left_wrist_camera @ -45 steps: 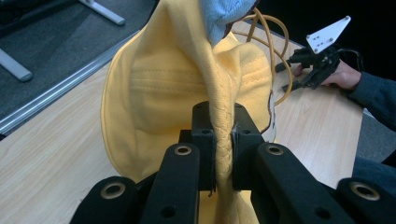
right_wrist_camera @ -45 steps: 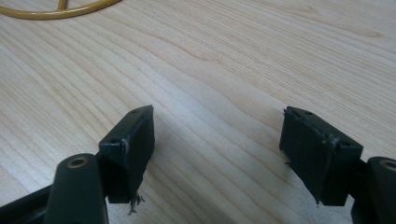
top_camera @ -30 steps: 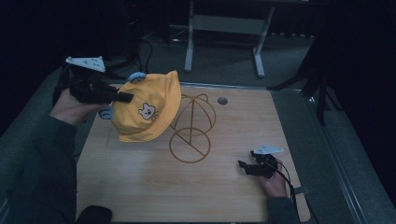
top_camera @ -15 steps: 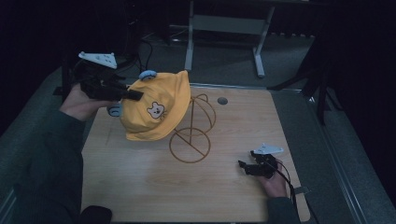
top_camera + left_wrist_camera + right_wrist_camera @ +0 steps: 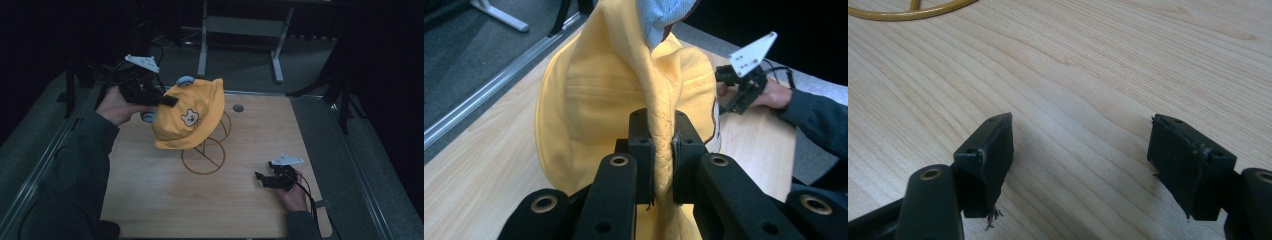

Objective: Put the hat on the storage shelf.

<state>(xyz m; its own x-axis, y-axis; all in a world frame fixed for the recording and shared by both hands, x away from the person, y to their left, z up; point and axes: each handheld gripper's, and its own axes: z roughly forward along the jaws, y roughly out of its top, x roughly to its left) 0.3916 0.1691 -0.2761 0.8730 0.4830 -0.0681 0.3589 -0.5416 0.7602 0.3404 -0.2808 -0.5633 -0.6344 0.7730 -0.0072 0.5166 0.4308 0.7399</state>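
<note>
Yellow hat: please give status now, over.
Left gripper shut on yellow hat, hat above wire stand. Right gripper open, low over table. Nothing in the way.

You are working with one yellow hat (image 5: 192, 117), one wire stand (image 5: 204, 159), two grippers and one bench (image 5: 250, 220).
</note>
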